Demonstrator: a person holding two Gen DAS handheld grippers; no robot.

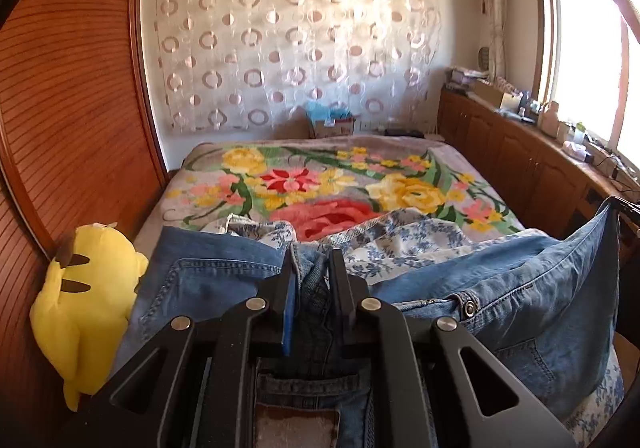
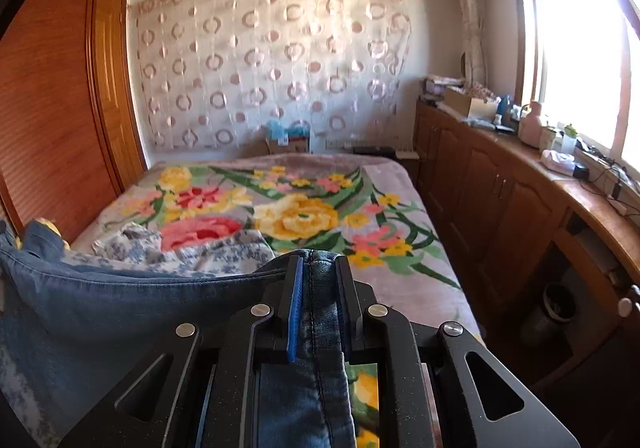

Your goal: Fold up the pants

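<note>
While the left gripper clenches a bunched fold of the jeans near the waistband, the right gripper is clamped on a stitched edge of the same jeans, and the denim hangs stretched between them above the near end of the bed. Beneath it lies a blue-flowered cloth. A yellow plush toy leans against the wooden wardrobe at the left edge. Beyond, the floral blanket lies flat up to the curtained wall, with low wooden cabinets running along its right side.
</note>
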